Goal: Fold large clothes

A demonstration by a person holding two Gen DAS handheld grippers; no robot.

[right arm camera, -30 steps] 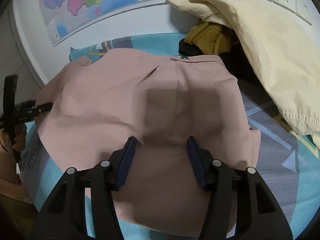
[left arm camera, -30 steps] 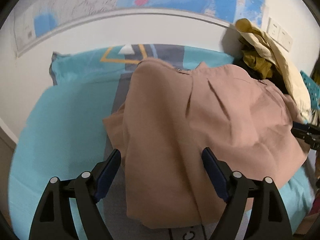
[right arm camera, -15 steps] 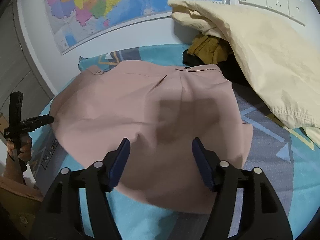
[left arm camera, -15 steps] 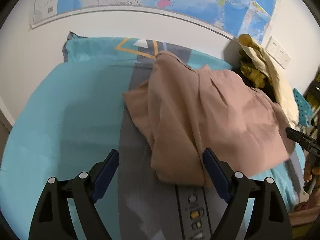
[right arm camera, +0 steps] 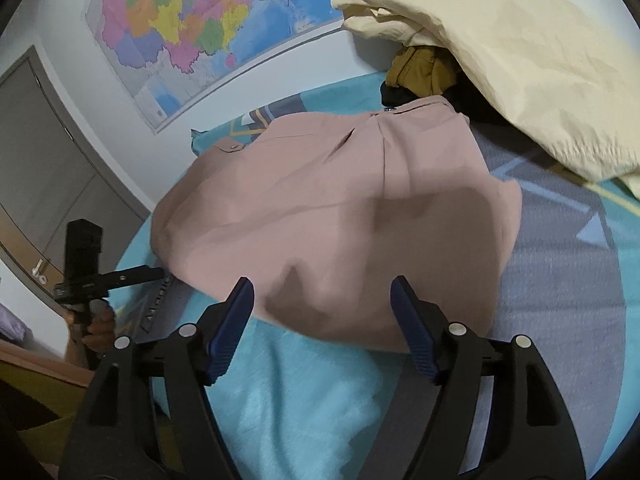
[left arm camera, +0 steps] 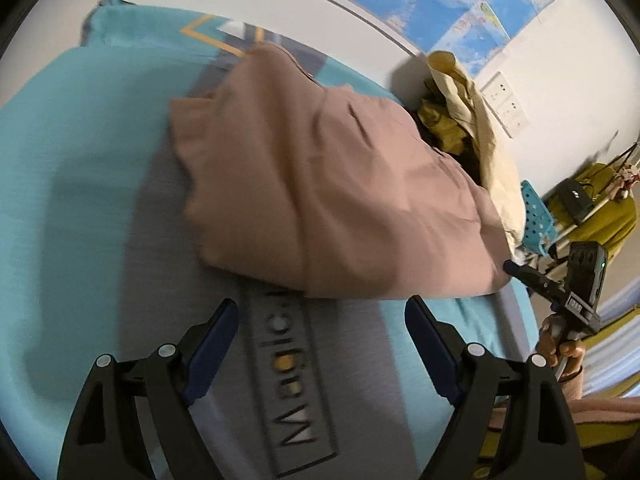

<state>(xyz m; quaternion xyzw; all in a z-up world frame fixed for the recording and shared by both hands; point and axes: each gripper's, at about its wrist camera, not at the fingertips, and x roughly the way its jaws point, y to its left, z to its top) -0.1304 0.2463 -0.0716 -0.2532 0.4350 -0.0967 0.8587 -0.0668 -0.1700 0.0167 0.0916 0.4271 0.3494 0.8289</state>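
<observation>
A dusty-pink garment (left arm camera: 328, 184) lies folded in a thick bundle on the teal and grey bed cover (left arm camera: 80, 160). My left gripper (left arm camera: 322, 328) is open just short of its near edge, over the grey stripe with lettering, with nothing between the fingers. In the right wrist view the pink garment (right arm camera: 340, 208) fills the middle. My right gripper (right arm camera: 322, 312) hovers at its near hem with the jaws opening. The hem shows between the fingers, but the pads do not press on it. Each gripper shows in the other's view, the right gripper (left arm camera: 516, 270) and the left gripper (right arm camera: 152, 272), at opposite sides of the garment.
A cream garment (right arm camera: 520, 60) drapes over a mustard one (right arm camera: 420, 68) and a dark one by the wall behind the pink bundle. A map (right arm camera: 200, 20) and wall sockets (left arm camera: 506, 108) are on the wall. A blue perforated object (left arm camera: 536, 216) stands beyond the bed.
Both grippers have drawn back from the pink garment. It lay between the left fingers and now lies ahead of them. The right jaws have widened.
</observation>
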